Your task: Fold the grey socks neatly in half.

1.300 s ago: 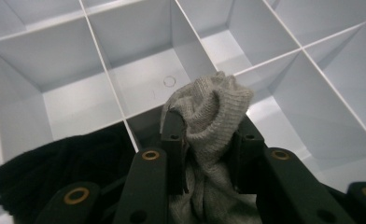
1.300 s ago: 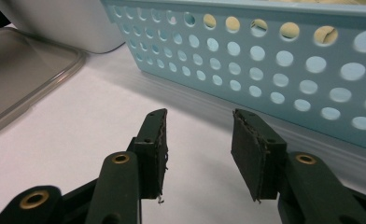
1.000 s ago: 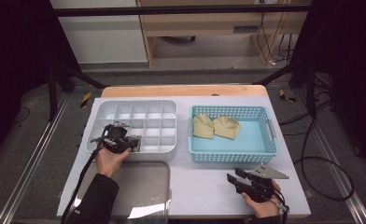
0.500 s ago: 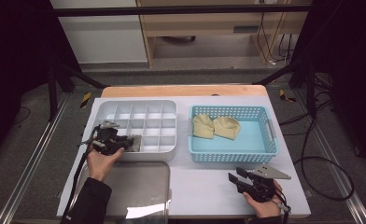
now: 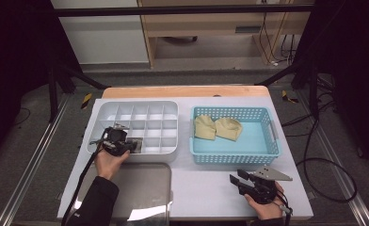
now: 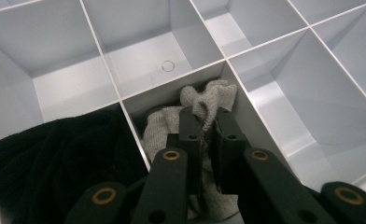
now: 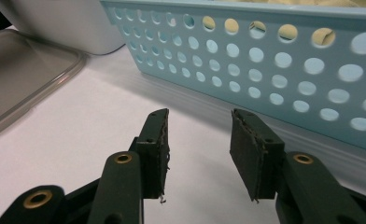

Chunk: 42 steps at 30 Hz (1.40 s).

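The left gripper [image 6: 204, 122], jaws just closing, pinches a fold of the grey sock [image 6: 204, 100] in a cell of the white tray [image 5: 171, 107]. Pulled crooked, the sock may snag a wall. The right gripper [image 7: 197, 149] waits apart, holding nothing.
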Each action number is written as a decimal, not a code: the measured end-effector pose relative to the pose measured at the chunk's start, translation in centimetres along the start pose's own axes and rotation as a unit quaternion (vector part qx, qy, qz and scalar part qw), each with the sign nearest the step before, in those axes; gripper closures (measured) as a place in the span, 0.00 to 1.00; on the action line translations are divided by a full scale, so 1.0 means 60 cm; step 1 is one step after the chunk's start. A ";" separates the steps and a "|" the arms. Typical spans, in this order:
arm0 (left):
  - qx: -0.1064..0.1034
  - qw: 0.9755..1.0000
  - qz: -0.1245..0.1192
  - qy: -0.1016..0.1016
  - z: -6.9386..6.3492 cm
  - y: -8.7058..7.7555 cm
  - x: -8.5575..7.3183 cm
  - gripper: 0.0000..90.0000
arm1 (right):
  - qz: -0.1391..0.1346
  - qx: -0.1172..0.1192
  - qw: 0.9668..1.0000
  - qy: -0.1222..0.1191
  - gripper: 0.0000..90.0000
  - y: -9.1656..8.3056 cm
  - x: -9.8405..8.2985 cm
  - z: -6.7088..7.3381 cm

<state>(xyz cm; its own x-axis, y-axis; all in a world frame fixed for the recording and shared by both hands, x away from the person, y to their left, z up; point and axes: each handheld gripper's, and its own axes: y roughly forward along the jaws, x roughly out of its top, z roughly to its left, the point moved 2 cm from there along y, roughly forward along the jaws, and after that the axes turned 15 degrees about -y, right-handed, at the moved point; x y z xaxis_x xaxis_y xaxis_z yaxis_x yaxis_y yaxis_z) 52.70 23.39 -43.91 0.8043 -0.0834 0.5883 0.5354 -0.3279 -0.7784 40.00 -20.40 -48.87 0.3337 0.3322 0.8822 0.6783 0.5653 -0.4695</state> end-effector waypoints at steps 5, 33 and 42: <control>-0.022 1.000 -0.018 0.000 0.001 -0.013 -0.004 0.74 | -0.002 -0.002 1.000 0.001 0.63 -0.002 0.001 0.000; -0.083 0.981 -0.172 0.022 -0.038 -0.127 -0.114 0.49 | -0.034 0.031 0.999 -0.028 0.60 -0.028 0.024 -0.004; -0.093 0.982 -0.165 0.027 -0.052 -0.115 -0.141 0.50 | -0.064 0.051 0.996 -0.036 0.60 -0.043 0.047 -0.005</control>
<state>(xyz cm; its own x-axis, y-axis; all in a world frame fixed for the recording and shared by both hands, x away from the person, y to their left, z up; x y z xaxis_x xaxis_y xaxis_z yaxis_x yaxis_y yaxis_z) 41.36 23.41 -42.83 0.5781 0.0075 0.8159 0.7034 -0.5113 -0.4937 39.38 -21.15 -45.16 0.1980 0.3039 0.9319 0.6403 0.6798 -0.3577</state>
